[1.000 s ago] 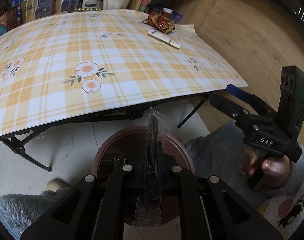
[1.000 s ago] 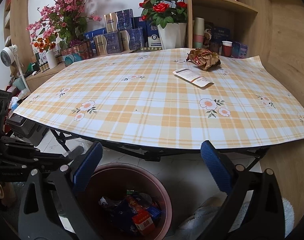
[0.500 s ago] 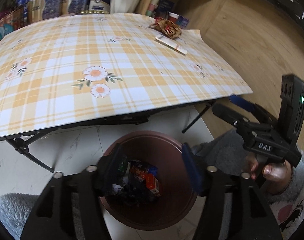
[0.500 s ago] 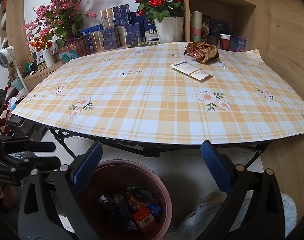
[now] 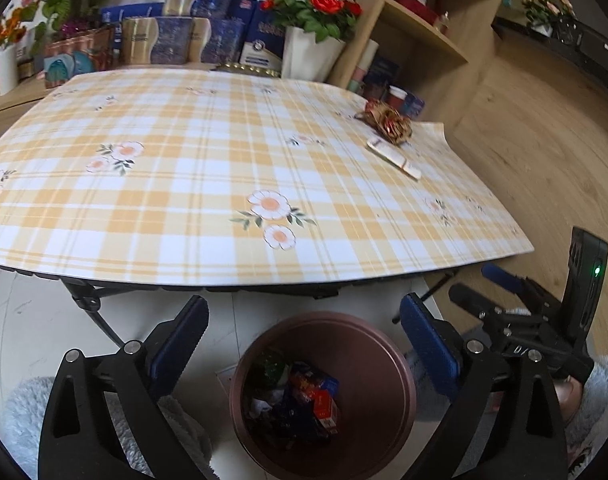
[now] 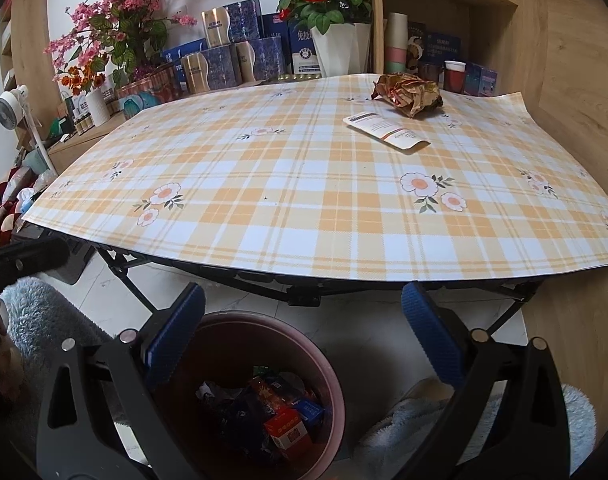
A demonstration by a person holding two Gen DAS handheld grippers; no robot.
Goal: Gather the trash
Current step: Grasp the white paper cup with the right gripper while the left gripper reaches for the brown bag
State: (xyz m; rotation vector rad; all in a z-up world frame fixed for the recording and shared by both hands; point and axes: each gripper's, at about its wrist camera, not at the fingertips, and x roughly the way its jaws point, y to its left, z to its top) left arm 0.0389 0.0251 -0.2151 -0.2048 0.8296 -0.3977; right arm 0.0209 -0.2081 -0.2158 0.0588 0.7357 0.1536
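Wrapper behind sachet on table

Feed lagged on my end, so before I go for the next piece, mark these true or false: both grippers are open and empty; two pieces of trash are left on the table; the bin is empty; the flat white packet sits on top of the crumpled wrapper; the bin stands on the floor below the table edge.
1. Both the left gripper and the right gripper are open and empty. True.
2. Two pieces of trash are left on the table. True: the crumpled wrapper and the flat white packet.
3. The bin is empty. False: it holds wrappers and small boxes.
4. The packet sits on top of the wrapper. False: it lies flat on the cloth beside it.
5. The bin stands on the floor below the table edge. True.
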